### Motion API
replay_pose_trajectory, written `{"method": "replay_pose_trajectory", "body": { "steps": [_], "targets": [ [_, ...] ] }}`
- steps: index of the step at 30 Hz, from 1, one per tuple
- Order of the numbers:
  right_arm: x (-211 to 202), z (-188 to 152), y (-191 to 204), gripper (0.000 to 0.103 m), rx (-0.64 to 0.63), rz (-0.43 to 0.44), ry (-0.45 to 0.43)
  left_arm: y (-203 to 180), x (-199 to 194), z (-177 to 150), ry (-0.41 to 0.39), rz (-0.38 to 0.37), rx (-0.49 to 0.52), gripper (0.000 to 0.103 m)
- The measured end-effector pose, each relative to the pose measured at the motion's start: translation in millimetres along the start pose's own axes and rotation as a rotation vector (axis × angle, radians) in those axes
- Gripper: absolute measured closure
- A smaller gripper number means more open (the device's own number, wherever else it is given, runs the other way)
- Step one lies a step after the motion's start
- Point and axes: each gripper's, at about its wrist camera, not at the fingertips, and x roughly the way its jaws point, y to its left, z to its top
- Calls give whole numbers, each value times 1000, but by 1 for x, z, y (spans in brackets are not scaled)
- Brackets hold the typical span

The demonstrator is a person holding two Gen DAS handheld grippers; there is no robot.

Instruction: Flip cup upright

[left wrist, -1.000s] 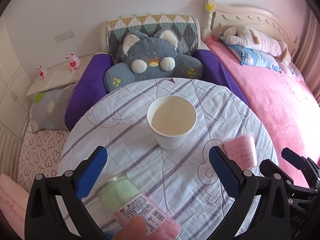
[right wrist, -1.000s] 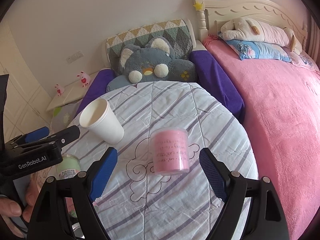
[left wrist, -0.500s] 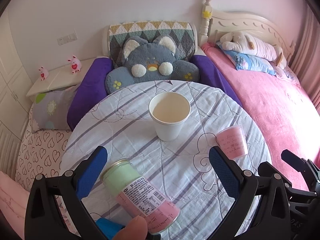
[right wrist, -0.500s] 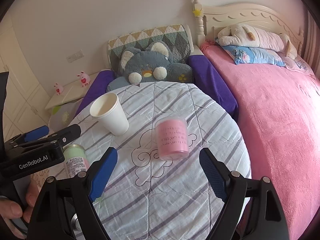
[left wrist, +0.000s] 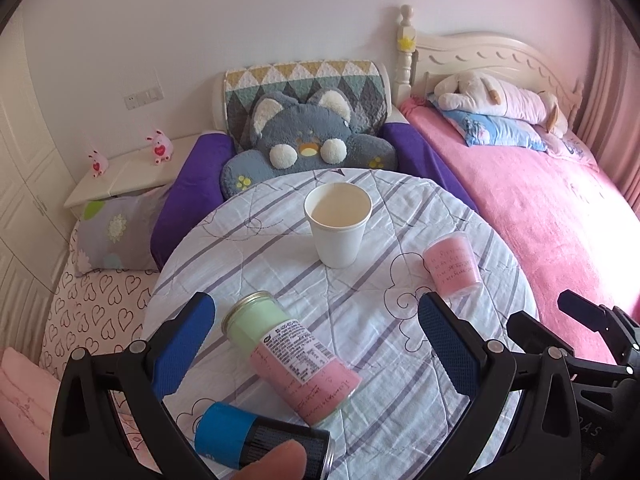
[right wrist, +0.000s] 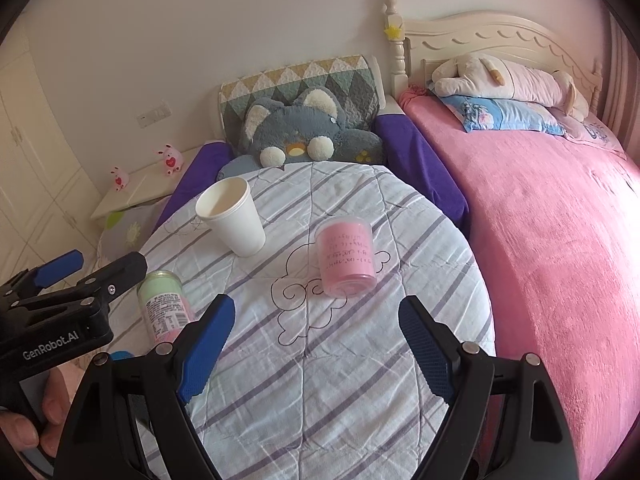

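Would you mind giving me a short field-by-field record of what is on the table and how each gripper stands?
paper cup: upright, mouth open upward
pink cup: standing, apart from the paper cup
jar: lying on its side
blue can: near edge, on its side
table: round, striped cloth
left gripper: open, holding nothing
right gripper: open, holding nothing

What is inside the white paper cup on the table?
The white paper cup stands upright on the table, mouth open. Its pale inner wall looks bare, with nothing inside. In the right wrist view the near wall hides the cup's bottom.
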Motion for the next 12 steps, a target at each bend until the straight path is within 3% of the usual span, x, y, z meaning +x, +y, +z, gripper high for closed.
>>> {"method": "replay_pose_trajectory", "body": {
  "steps": [12],
  "targets": [
    [-30,-23,6,18,-9,-11,-21,11,-38,-22,-38,-36,-47,0]
  ]
}}
